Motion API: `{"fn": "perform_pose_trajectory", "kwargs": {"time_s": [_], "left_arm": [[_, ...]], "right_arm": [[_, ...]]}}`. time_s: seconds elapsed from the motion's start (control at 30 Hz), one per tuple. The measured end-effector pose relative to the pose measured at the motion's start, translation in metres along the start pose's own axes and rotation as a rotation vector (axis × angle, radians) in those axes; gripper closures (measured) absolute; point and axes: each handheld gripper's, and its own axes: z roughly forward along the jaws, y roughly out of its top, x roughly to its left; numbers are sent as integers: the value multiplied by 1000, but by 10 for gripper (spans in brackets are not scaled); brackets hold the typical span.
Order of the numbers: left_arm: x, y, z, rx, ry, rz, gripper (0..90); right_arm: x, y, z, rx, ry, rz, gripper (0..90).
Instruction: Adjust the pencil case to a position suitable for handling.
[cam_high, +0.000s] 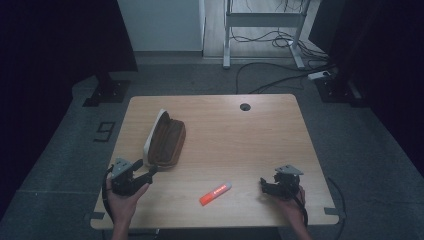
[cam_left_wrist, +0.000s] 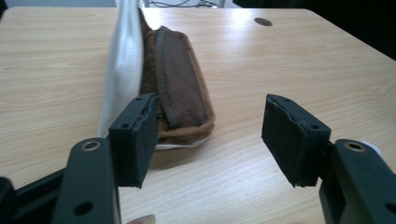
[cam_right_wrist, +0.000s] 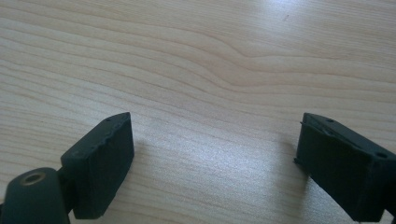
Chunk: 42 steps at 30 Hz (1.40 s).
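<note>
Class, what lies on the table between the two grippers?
In the high view, an orange marker lies on the table between the left gripper and right gripper.

Both grippers (cam_high: 150, 172) (cam_high: 263, 184) apparently spread wide

A brown pencil case (cam_left_wrist: 182, 88) lies open, its white flap raised, just beyond the fingers of the left gripper (cam_left_wrist: 210, 123), its near end beside one fingertip. An orange marker (cam_high: 215, 193) lies between those fingers and the right gripper (cam_high: 263, 184). A round hole (cam_high: 244, 106) sits far across the wooden table (cam_high: 240, 145).
</note>
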Motion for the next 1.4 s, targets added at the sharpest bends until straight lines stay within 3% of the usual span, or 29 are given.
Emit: {"fn": "perform_pose_trajectory", "kwargs": {"time_s": [0.53, 0.8, 1.4], "left_arm": [[26, 1, 8, 22, 56, -36, 353], [35, 7, 28, 49, 80, -32, 334], [51, 7, 59, 81, 84, -52, 294]], "right_arm": [[0, 0, 0, -1, -2, 1, 113], [0, 0, 0, -1, -2, 1, 113], [0, 0, 0, -1, -2, 1, 113]]}}
